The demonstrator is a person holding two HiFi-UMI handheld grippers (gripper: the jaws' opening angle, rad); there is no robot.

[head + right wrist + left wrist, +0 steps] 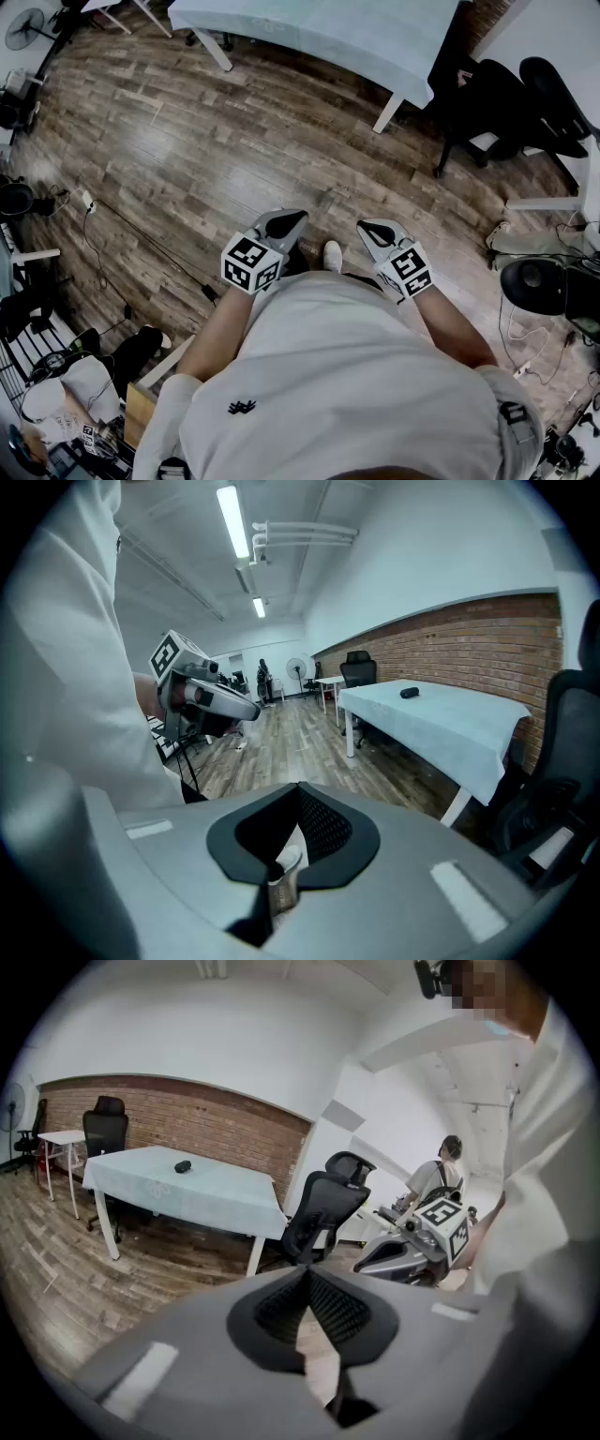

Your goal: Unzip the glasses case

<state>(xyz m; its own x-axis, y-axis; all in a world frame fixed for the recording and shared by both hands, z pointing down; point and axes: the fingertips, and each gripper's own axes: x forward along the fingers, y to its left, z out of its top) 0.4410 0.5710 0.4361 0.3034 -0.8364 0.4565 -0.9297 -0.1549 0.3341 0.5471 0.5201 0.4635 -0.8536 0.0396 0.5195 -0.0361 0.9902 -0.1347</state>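
Note:
The glasses case (183, 1166) is a small dark thing lying on the light blue table (216, 1199), far from me across the wooden floor. In the right gripper view the case (410, 693) lies on the same table (450, 728). The head view shows no case, only the table's near edge (309, 33). My left gripper (286, 225) and right gripper (375, 231) are held close to the person's body, side by side above the floor. The left gripper (306, 1274) is shut with nothing in it. The right gripper (300, 787) is shut and empty too.
Black office chairs (487, 108) stand at the table's right end, one of them (323, 1213) close to the left gripper. Cables and a power strip (86, 202) lie on the floor at left. A person (439, 1174) sits in the background. A white shoe (332, 255) shows below.

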